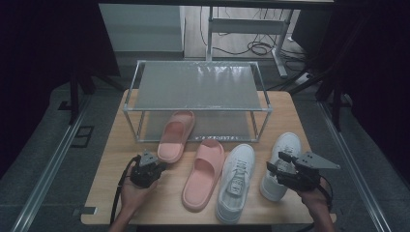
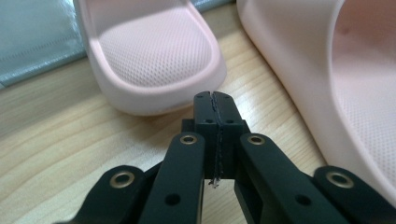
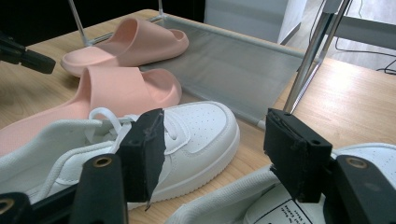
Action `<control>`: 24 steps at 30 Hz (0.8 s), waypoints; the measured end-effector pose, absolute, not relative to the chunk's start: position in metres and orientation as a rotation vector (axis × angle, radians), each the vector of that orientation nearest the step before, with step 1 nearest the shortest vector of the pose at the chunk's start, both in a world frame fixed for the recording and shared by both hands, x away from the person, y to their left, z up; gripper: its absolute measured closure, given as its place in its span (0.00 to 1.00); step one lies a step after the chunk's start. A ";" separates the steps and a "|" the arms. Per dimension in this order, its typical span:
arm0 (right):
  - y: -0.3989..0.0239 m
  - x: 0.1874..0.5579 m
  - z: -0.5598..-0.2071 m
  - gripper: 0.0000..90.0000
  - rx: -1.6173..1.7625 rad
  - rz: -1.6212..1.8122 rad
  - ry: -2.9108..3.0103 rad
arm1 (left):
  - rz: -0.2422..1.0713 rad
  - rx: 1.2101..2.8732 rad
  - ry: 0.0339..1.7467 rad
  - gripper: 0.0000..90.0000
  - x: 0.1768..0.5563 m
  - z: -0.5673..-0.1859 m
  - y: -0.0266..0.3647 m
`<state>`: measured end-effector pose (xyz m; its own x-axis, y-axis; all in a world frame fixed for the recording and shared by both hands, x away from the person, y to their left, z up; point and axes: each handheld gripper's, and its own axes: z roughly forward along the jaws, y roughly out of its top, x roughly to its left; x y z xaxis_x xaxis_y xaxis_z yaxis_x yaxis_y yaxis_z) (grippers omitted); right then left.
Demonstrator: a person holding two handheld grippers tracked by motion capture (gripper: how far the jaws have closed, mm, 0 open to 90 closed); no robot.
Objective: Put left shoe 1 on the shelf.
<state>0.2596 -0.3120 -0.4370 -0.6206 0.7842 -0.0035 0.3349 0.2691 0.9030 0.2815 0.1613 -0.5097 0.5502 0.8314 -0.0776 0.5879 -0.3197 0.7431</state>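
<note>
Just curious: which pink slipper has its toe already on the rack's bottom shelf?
The left pink slipper, nearest the left gripper; the other pink slipper lies wholly on the table.

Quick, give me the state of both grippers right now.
Left gripper: closed, holding nothing, its tips just short of the heel of a pink slipper.
Right gripper: open, holding nothing, jaws wide above a white sneaker.

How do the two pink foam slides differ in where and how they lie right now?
The far pink foam slide lies with its toe on the lower grey mesh shelf of the metal shoe rack, heel on the wooden table; the near pink foam slide lies wholly on the table, beside a white lace-up sneaker. The shut left hand-held gripper sits at the far slide's heel, apart from the near slide. Both lie sole-down, toes toward the rack.
</note>
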 end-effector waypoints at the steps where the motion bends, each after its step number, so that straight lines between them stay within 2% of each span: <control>1: -0.312 0.260 -0.437 0.43 1.009 1.318 2.091 | 0.411 2.034 1.141 1.00 0.282 -0.510 0.161; 24: -0.313 0.260 -0.437 0.43 1.014 1.330 2.084 | 0.410 2.069 1.150 1.00 0.301 -0.512 0.156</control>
<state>0.2597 -0.3128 -0.4366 -0.6194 0.7851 0.0051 0.3350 0.2585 0.9061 0.3008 0.1560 -0.5118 0.5506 0.8321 -0.0670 0.6019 -0.3401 0.7225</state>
